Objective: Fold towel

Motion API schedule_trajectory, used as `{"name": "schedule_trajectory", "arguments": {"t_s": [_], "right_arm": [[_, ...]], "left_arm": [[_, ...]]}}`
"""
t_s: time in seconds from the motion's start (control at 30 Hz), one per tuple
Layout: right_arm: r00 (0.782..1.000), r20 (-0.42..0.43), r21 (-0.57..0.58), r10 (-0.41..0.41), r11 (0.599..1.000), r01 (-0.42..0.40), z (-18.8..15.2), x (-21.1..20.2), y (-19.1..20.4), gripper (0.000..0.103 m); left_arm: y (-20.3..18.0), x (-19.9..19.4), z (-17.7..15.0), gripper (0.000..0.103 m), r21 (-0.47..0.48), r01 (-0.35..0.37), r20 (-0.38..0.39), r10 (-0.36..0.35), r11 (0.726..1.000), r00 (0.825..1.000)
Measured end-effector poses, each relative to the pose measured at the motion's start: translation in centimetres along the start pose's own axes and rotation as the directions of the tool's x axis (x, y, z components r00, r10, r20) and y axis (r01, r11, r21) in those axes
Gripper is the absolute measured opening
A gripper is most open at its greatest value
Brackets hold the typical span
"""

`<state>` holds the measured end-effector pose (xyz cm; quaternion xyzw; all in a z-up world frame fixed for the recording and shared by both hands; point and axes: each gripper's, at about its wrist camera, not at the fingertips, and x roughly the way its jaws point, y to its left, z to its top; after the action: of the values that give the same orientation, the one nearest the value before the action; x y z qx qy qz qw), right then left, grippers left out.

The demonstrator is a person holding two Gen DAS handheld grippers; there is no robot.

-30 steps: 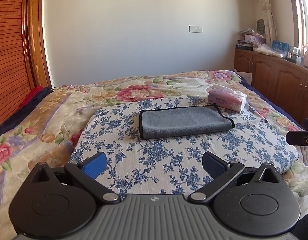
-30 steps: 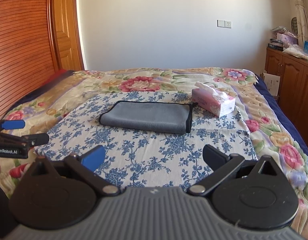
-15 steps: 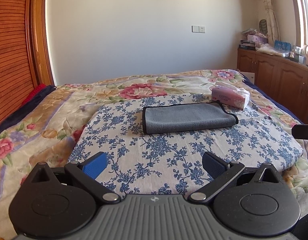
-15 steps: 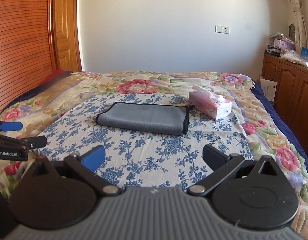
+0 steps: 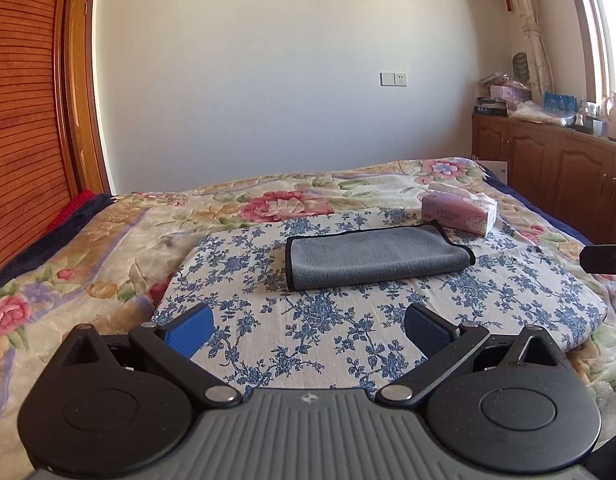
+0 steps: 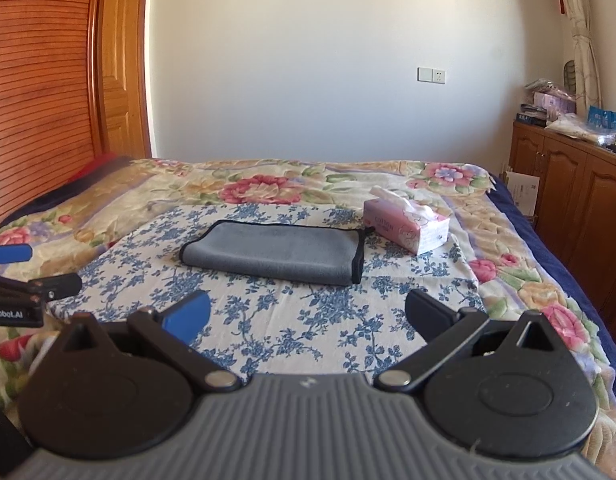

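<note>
A grey towel with black edging [image 5: 371, 258] lies folded flat on a blue-flowered white cloth [image 5: 308, 320] on the bed; it also shows in the right wrist view [image 6: 276, 252]. My left gripper [image 5: 308, 330] is open and empty, held back from the towel over the cloth's near edge. My right gripper [image 6: 308, 314] is open and empty too, equally far from the towel. The left gripper's fingers [image 6: 12, 254] show at the left edge of the right wrist view.
A pink tissue box [image 5: 459, 212] stands just beyond the towel's right end, also in the right wrist view [image 6: 407, 224]. A floral quilt [image 5: 88, 248] covers the bed. A wooden headboard [image 6: 36, 120] is on the left, wooden cabinets [image 5: 547, 168] on the right.
Both grippers have tilted up and drawn back a little, so the towel sits lower and farther in both views. The towel has not moved. Both grippers stay open.
</note>
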<state>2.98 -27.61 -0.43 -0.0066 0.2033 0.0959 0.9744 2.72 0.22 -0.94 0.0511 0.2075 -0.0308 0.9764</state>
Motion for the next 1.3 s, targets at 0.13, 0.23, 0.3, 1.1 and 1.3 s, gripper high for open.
{"name": "schedule_trajectory", "arguments": {"t_s": [0.13, 0.23, 0.3, 1.1, 1.3], "right_arm": [[1.0, 0.011, 0.005, -0.008, 1.0, 0.008, 0.0, -0.1, -0.1, 0.103], [1.0, 0.02, 0.001, -0.013, 1.0, 0.013, 0.0, -0.2, -0.1, 0.103], [0.999, 0.029, -0.002, -0.017, 1.0, 0.017, 0.0, -0.3, 0.0, 0.103], [0.992, 0.107, 0.009, -0.071, 0.997, 0.07, 0.1, -1.0, -0.1, 0.103], [0.991, 0.109, 0.007, -0.073, 0.997, 0.073, 0.1, -1.1, -0.1, 0.103]], "left_arm": [[0.0, -0.1, 0.0, 0.103, 0.003, -0.004, 0.012, 0.004, 1.0, 1.0], [-0.1, -0.1, 0.1, 0.103, 0.006, -0.006, 0.019, 0.006, 1.0, 1.0], [-0.1, -0.1, 0.1, 0.103, 0.008, -0.007, 0.025, 0.007, 1.0, 1.0], [0.1, -0.8, 0.5, 0.103, -0.01, -0.022, 0.096, 0.023, 1.0, 0.995], [0.1, -1.0, 0.5, 0.103, -0.009, -0.021, 0.101, 0.022, 1.0, 0.995]]}}
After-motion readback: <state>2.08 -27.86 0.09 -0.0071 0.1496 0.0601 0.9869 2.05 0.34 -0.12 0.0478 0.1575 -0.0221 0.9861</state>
